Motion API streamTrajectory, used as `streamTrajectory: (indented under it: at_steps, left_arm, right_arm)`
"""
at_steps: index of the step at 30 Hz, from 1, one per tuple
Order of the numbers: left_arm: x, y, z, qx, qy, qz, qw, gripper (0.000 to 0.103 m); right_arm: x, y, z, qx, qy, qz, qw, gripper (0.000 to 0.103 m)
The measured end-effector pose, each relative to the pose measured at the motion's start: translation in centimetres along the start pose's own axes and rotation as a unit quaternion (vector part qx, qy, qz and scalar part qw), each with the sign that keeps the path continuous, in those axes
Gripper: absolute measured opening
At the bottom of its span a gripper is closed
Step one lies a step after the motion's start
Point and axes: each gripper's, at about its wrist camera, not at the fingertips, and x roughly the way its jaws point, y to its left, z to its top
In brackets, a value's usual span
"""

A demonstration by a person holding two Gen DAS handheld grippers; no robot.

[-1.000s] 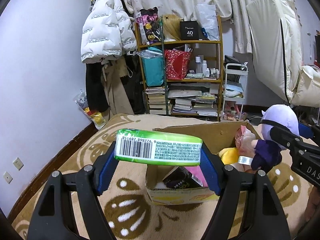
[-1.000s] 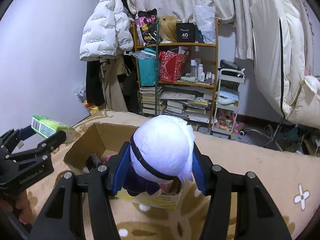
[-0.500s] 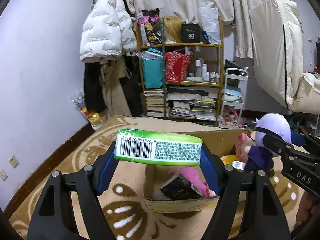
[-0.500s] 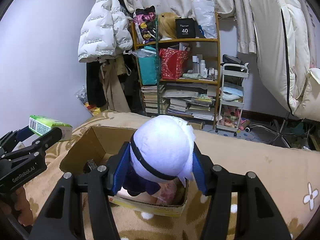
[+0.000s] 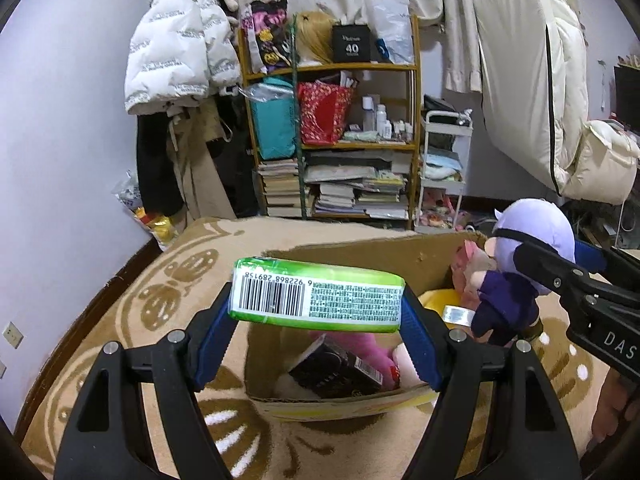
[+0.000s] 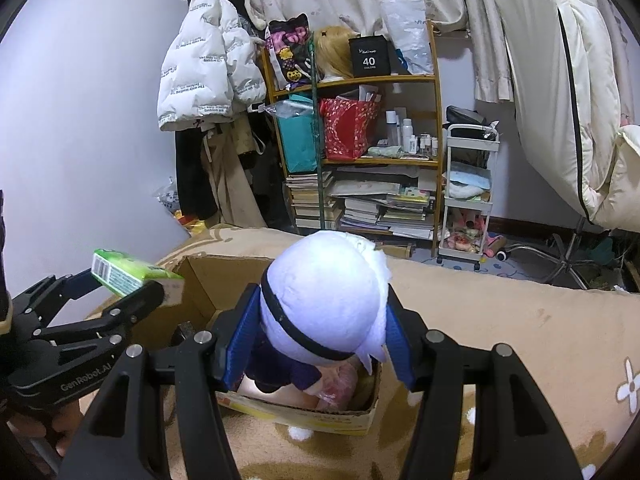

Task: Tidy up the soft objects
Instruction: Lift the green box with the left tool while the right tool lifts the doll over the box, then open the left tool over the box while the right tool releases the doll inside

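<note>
My left gripper (image 5: 316, 320) is shut on a green tissue pack (image 5: 316, 298) with a barcode, held above the near left part of an open cardboard box (image 5: 360, 254). The pack also shows in the right wrist view (image 6: 128, 272). My right gripper (image 6: 320, 320) is shut on a plush doll (image 6: 324, 300) with a white-lilac head and dark body, held over the box (image 6: 200, 280). The doll shows at the right in the left wrist view (image 5: 520, 264). Inside the box lie a pink plush (image 5: 364, 340), a dark packet (image 5: 336, 368) and a yellow toy (image 5: 436, 300).
The box stands on a tan patterned carpet (image 5: 168, 304). A wooden shelf (image 5: 332, 128) with books and bags stands against the back wall, with hanging coats (image 5: 180, 48) to its left and a white trolley (image 6: 468, 200) to its right. A folded mattress (image 6: 560, 100) leans at the right.
Both grippers have moved forward and over the box, each keeping its load. The doll now hangs lower, over the box's right part.
</note>
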Motion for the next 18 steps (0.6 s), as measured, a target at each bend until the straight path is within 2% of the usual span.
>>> streamTrajectory:
  at_steps: [6,13,16,18]
  left_arm:
    - [1.6,0.1,-0.8,-0.007,0.04,-0.018,0.999,0.076]
    - [2.8,0.1,-1.5,-0.006,0.073,-0.014,0.9972,0.077]
    - [2.9,0.0,-1.8,-0.005,0.08,-0.009,0.9968,0.087]
    - [2.6,0.0,-2.0,-0.002,0.076,-0.004,0.9971,0.089]
  right_arm:
    - [0.8,-0.1,-0.4,0.01,0.007,0.005,1.0,0.062]
    - [1.5,0.1,-1.2,0.013,0.021,0.008,1.0,0.064]
    - [1.8,0.1,-1.3,0.015,0.028,0.012,0.999,0.064]
    - [2.0,0.0,-1.4,0.017,0.032,0.014,0.999,0.065]
